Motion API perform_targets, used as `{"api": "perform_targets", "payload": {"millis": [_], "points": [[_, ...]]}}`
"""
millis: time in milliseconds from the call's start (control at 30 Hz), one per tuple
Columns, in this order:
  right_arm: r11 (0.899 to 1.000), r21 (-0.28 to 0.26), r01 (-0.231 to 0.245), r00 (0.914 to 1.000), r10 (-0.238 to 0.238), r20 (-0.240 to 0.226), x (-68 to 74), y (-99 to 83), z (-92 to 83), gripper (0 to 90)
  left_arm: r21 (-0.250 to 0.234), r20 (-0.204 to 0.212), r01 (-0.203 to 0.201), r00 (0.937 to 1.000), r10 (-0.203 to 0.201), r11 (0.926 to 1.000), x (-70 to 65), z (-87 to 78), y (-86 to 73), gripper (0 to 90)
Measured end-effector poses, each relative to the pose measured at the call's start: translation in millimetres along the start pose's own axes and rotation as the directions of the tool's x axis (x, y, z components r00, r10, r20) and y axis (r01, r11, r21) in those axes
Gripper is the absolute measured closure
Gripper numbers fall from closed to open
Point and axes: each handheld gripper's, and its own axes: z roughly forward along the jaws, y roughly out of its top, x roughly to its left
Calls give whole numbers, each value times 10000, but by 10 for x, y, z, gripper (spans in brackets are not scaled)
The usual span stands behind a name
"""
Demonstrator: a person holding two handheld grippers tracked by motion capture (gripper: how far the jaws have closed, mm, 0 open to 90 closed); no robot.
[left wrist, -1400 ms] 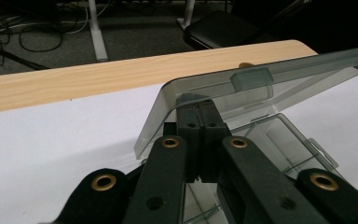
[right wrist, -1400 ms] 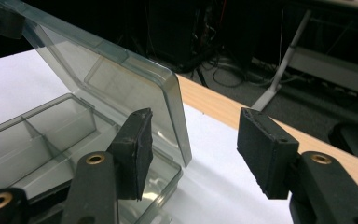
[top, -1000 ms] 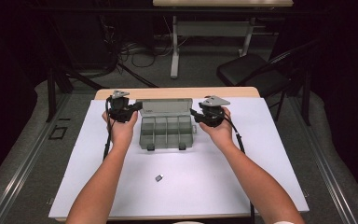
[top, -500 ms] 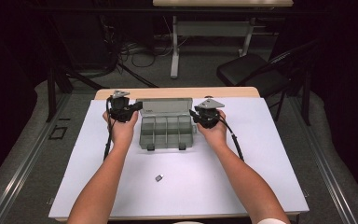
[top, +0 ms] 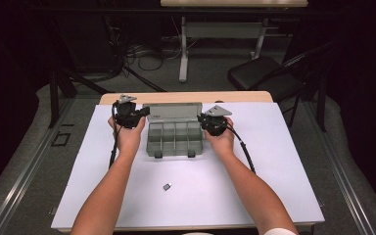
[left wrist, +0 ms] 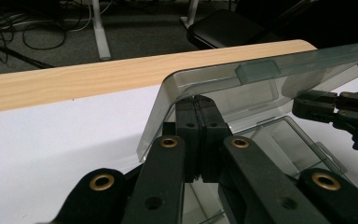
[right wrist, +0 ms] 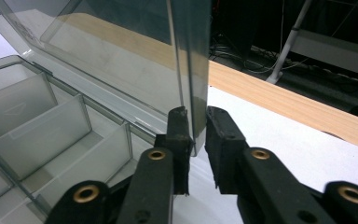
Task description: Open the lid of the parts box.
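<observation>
Item: clear grey compartment box [top: 175, 139], centre of the high view, on the white sheet [top: 274, 166] that covers the wooden table [top: 186, 97]. Base divided into several compartments; two latch tabs on its near edge. Lid [top: 172, 111] raised and standing behind the base, toward the top of the frame.

Left gripper [top: 139, 113]: left of centre in the high view, held in the person's left hand [top: 127, 137], at the lid's left end. In the left gripper view the two black jaws are pressed together on the rounded corner of the lid [left wrist: 261, 88], which rises across the upper right of that frame; clamped on it.

Right gripper [top: 201, 120]: right of centre in the high view, held in the right hand [top: 221, 142], at the lid's right end. In the right gripper view the lid's side edge [right wrist: 191, 70] stands upright between the jaws; they have just been closing. The left pad touches the edge, the right pad stands a sliver off it; not yet a firm clamp.

Also present: a small dark piece [top: 167, 186] lying alone on the sheet, lower centre, well apart from the box; a black chair [top: 269, 78] beyond the table, upper right
</observation>
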Motion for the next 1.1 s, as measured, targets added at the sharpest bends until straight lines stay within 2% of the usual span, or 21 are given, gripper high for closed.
{"api": "perform_targets", "payload": {"millis": [367,433,500,567,733,900,933,1100], "points": [[10000,36,92,10000,-92,-6,-15,1,-7,833,154,42,-180,9998,180,9997,-4,-3,-40,844],[9999,48,100,9999,-100,1,-14,2,-8,834,192,50,-163,9999,162,9997,1,4,-72,809],[9998,71,180,9998,-180,70,-11,7,-11,834,324,116,-147,9998,144,9994,4,19,-121,716],[9997,91,215,9997,-215,75,-8,8,-11,835,346,60,-170,9998,168,9993,7,31,-165,664],[9997,101,230,9997,-230,67,-11,9,-11,835,672,194,-110,9998,97,9977,34,75,-272,561],[9998,112,181,9998,-181,44,-10,10,-12,835,1060,190,-197,9997,178,9942,30,109,-349,495],[9998,116,188,9998,-189,49,-11,11,-13,835,1140,72,-321,9995,315,9930,15,127,-395,484],[9998,114,183,9998,-184,42,-13,7,-16,837,1355,107,-562,9984,553,9892,0,145,-479,485]]}}
